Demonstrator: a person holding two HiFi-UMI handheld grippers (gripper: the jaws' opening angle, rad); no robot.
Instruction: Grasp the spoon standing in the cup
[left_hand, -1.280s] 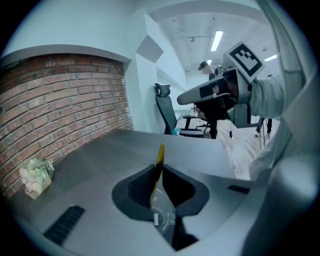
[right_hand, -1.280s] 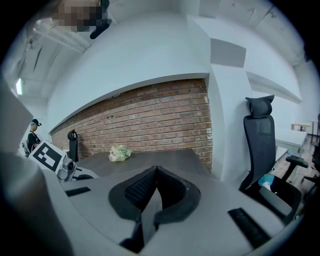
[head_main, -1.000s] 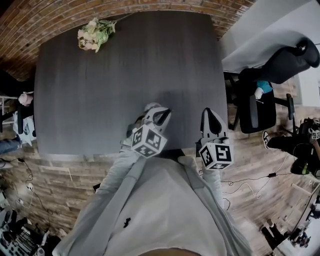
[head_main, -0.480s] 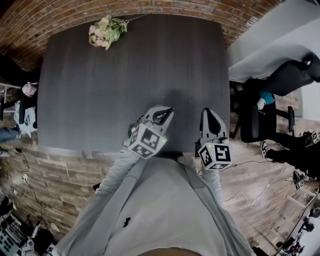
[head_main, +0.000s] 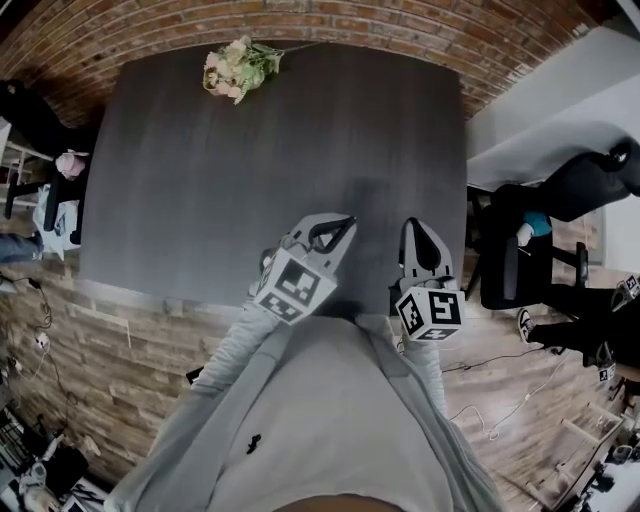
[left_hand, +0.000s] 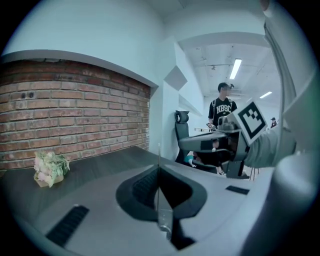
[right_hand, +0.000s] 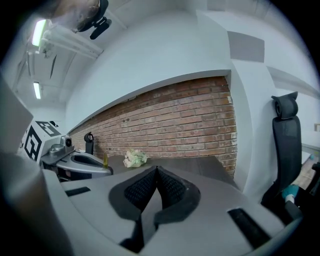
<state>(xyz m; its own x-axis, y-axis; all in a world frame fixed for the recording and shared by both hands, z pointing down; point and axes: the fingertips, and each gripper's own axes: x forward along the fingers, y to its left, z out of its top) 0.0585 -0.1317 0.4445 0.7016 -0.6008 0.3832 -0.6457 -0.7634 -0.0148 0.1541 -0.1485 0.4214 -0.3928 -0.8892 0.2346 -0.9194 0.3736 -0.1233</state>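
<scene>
Left hand-held gripper (head_main: 341, 224): grey moulded-plastic shell, held over the near edge of the desk (head_main: 230, 180). Jaws pressed together. The dark ribbed rubber pads (left_hand: 144, 186) meet in one straight seam. A hair-thin pale sliver (left_hand: 159, 152) stands up out of that seam at the tips. A silvery strip (left_hand: 164, 220) with a rounded end sits in the gap behind the pads. Cannot tell whether either is the spoon or gripper hardware. Spoon and cup: cannot place them from any view.

Right hand-held gripper (head_main: 418, 228): same shell, just right of the left one and apart from it, also over the near desk edge. Jaws closed on themselves. Its pads (right_hand: 136, 192) carry a fine knurled mesh and touch along a line at the tips.

Marker cube (head_main: 293, 286): white faces with black squares, at the rear of the left unit. The right unit has a matching one.

Desk: dark grey, matte, faint linear grain, flat slab.

Bouquet (head_main: 238, 68): cream and pale pink blooms with green leaves. It lies on its side at the far desk edge, well ahead of both hand-held grippers and to their left.

Brick wall (head_main: 420, 35): rough red-brown courses, beyond the far edge.

Office chair (right_hand: 286, 150): black, high-backed with a headrest, off to the right of the right hand-held gripper.

Floor (head_main: 100, 370): wood-look planks.
</scene>
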